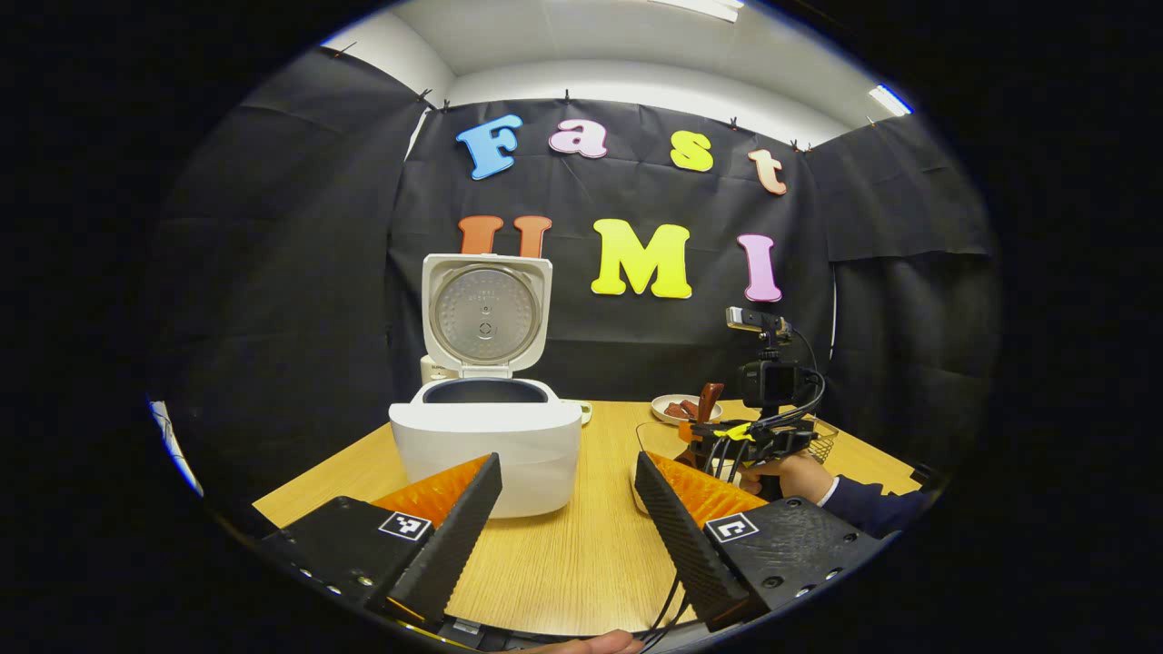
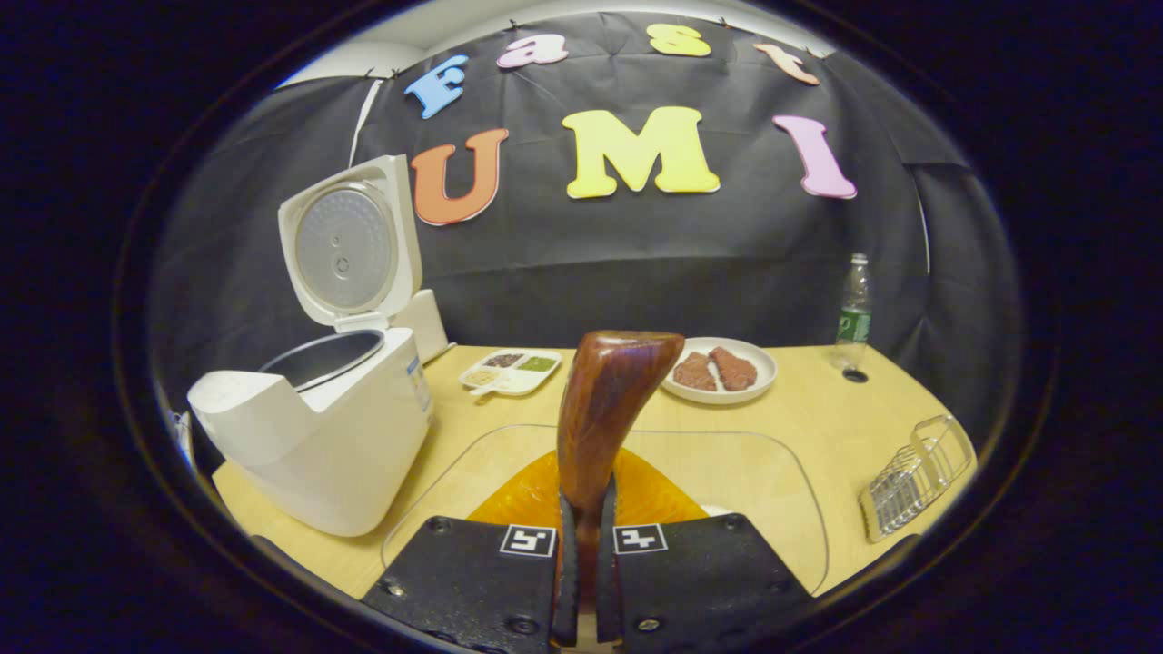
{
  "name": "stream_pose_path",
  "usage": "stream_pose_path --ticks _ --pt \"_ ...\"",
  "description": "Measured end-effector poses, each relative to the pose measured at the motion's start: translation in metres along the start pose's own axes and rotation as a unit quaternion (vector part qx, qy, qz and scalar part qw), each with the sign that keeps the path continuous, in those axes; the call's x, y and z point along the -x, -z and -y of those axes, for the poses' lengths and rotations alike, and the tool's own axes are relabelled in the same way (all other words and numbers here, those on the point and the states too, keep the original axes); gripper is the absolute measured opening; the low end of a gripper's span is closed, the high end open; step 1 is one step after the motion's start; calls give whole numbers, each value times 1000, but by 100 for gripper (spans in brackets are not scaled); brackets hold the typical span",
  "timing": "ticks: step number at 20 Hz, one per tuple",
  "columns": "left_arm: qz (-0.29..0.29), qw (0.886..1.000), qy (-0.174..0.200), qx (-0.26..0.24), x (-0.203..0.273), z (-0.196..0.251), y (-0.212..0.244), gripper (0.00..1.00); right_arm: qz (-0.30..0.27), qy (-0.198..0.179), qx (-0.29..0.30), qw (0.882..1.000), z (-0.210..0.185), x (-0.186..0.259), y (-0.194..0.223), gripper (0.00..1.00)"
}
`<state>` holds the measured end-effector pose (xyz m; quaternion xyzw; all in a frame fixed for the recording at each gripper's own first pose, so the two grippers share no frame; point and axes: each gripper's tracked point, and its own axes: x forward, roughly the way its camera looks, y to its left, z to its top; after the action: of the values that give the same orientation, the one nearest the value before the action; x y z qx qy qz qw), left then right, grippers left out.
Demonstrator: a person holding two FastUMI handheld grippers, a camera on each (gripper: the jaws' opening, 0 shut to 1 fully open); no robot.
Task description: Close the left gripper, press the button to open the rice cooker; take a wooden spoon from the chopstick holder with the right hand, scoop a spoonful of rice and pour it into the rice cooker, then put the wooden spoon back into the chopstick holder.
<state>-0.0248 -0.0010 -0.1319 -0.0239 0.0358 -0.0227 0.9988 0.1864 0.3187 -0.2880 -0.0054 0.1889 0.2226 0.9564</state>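
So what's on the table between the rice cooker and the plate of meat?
A small sectioned dish sits between the cooker and the plate, seen in the right gripper view.

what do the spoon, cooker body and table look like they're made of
Wooden spoon: dark wood with a glossy, varnished look, streaky grain showing. Rice cooker body: likely smooth white plastic, soft sheen. Table: pale wood or wood-look laminate, fine straight grain; I cannot tell which.

rice cooker [image 2: 327, 454]: smooth white plastic, slight sheen
lid liner [image 1: 485, 315]: dull brushed metal
wooden spoon [image 2: 604, 400]: dark polished wood, glossy
table [image 1: 591, 545]: pale wood grain, matt
wire holder [image 2: 913, 477]: shiny metal mesh
plate [image 2: 759, 374]: glossy white
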Motion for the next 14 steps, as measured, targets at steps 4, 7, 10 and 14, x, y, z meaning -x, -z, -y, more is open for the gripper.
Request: stream_pose_path --ticks 4,7,10,14 --pt "-4 1000 -1 -2 -2 1 0 94 -34 -38 -62 997 -3 1 5 8" --pt "-8 1000 -9 0 -11 -3 -7 94 -61 -109 -145 982 -12 -1 5 10" --pt "-13 1000 -14 4 -22 -3 -11 94 -64 -127 -184 973 -4 0 1 10" --pt "-30 999 -21 1 -43 -1 -13 94 -31 -134 -229 964 6 10 -25 9"
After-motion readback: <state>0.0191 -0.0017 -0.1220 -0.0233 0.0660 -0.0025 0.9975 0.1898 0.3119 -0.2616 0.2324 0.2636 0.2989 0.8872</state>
